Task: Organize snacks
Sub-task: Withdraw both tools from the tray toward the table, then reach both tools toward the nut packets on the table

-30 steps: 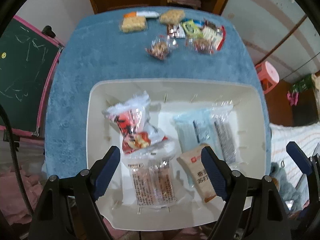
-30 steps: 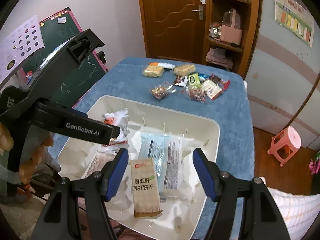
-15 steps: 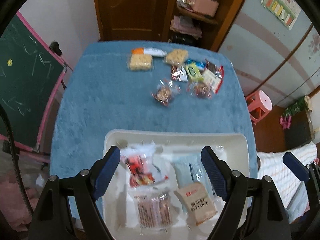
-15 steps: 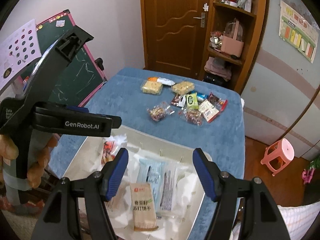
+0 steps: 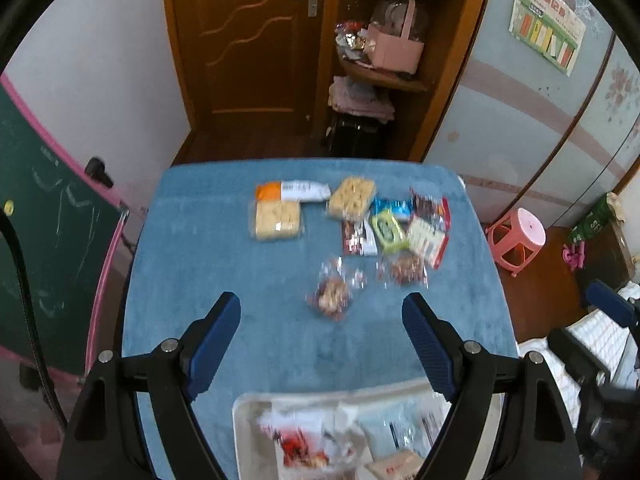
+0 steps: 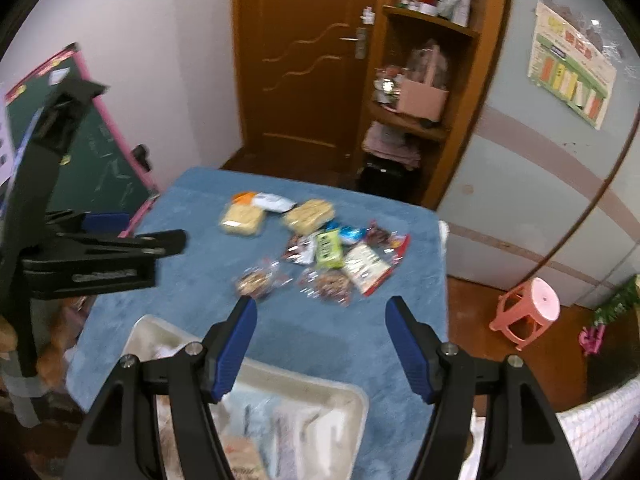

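Left gripper [image 5: 321, 322] gaped wide, held nothing. Right gripper [image 6: 321, 322] likewise spread, empty. Loose snack packets clustered frame centre on blue cloth [image 5: 200, 280]; nearest was clear nut pouch [image 5: 332, 294], just above left jaws. White tray [image 5: 244, 420], part-filled, sat at bottom edge. Pouch judged light, crinkly, slippery, contents crushable; best pinched at sealed edge, gently.

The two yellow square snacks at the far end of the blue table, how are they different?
The left yellow snack lies squarely to the table edge; the right yellow snack is turned at an angle. The left one looks paler and smoother, the right one more golden and bumpier. The left one touches an orange-and-white packet; the right one touches the colourful wrapper pile. Both are clear-wrapped blocks lying flat outside the tray.
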### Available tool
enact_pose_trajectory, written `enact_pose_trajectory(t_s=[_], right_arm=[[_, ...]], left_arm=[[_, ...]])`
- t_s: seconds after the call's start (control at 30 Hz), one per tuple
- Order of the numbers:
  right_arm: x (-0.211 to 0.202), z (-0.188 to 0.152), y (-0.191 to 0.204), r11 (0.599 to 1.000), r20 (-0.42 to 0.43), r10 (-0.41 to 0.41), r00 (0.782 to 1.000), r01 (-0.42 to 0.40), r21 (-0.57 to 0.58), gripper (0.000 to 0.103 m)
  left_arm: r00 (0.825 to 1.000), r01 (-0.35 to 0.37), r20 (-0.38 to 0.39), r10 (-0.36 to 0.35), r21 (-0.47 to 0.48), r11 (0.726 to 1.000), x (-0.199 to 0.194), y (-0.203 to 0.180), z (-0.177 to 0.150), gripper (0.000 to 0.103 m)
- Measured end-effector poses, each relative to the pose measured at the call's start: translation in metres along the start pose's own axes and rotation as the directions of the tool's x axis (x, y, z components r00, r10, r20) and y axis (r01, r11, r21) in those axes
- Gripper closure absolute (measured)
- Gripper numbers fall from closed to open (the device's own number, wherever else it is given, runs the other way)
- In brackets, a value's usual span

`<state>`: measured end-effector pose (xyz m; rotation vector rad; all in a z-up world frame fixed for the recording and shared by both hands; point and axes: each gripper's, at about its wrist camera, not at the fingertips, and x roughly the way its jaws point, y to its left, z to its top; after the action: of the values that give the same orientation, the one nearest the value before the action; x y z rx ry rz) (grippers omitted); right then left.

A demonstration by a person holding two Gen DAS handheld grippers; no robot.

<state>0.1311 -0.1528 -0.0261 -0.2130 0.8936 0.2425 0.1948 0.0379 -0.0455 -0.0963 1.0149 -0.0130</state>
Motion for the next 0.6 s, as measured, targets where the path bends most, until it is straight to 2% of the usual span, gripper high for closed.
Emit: enact_pose_trajectory(t_s=[0.2, 0.37, 0.5, 0.6], right_arm=[[0.026, 0.043, -0.037, 0.997, -0.029, -0.035, 0.999, 0.037, 0.070, 0.036], [0.055, 0.071, -0.058, 0.992, -0.074, -0.040, 0.996, 0.048, 0.115, 0.036], [0.083, 0.084, -0.065, 0.983, -0.121, 0.032, 0.992, -0.009, 0.184, 0.036], [0.109, 0.088, -0.062, 0.969, -0.170, 0.093, 0.981, -0.050, 0.242, 0.036]], left_arm=[[0.999, -0.032, 0.017, 0.032, 0.011, 0.999, 0.018, 0.018, 0.049, 0.021], [0.999, -0.047, -0.014, 0.047, 0.008, 0.999, 0.046, 0.043, 0.082, 0.021], [0.997, -0.036, -0.072, 0.035, -0.010, 0.999, 0.078, 0.062, 0.097, 0.021], [0.992, -0.022, -0.124, 0.021, -0.006, 1.000, 0.104, 0.071, 0.105, 0.021]])
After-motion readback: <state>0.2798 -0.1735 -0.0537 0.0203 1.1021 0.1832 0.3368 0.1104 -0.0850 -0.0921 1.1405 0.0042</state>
